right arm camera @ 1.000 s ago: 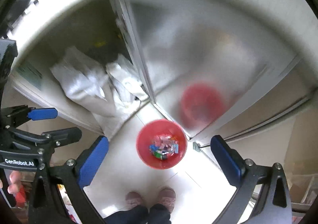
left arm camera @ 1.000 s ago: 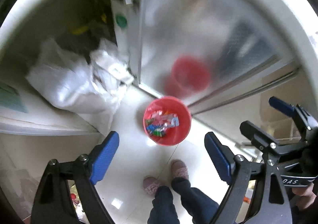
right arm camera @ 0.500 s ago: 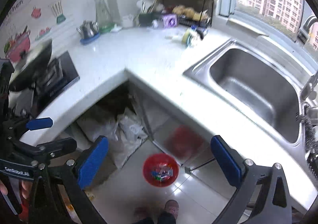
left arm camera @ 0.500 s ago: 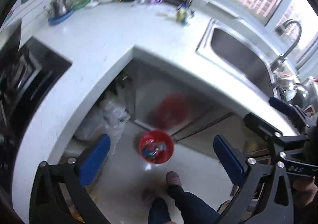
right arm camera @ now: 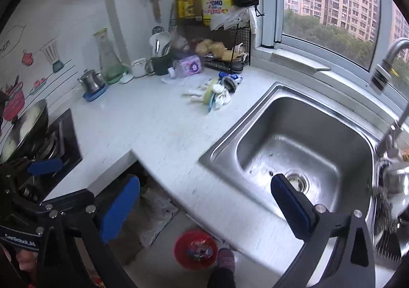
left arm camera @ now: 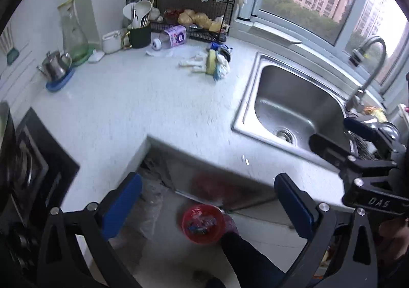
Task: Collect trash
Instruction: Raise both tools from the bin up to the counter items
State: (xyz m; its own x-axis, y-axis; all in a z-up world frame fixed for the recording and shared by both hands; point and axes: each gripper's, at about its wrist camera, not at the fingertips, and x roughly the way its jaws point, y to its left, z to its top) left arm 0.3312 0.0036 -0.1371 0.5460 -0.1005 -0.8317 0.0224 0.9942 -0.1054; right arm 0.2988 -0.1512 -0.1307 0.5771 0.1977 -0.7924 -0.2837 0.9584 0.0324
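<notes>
The left hand-held gripper [left arm camera: 207, 205] fills the bottom of its frame with its blue-padded jaws spread wide and nothing between them; they have just been opening to that spread. Framed low between its pads, far below on the pale floor, stands the red bin [left arm camera: 203, 223] with coloured wrappers inside, a dark trouser leg [left arm camera: 245, 257] and a pink slipper just right of it. The right hand-held gripper [right arm camera: 204, 205] likewise stands wide apart and empty, touching nothing. Well beyond both, in the upper middle of the frames, the loose trash lies on the white desk [left arm camera: 122, 109]: a clump of white crumpled tissue with a yellow sponge [left arm camera: 211, 63] [right arm camera: 210, 93], blue-and-white wrappers at its upper right edge, and a tipped clear bottle with a purple label [left arm camera: 170, 37] toward the upper left of the clump, near a dark cup of utensils [left arm camera: 139, 32]. A black wire rack [left arm camera: 204, 9] with bottles on top sits behind them against the window. The steel sink [left arm camera: 255, 99] occupies the right of each frame, near the clump but apart from it; in the right wrist view the right-hand pad overlaps its drain. A steel kettle [left arm camera: 55, 68] on a blue mat sits at the left, and a black stove [left arm camera: 28, 173] at the lower left edge.
</notes>
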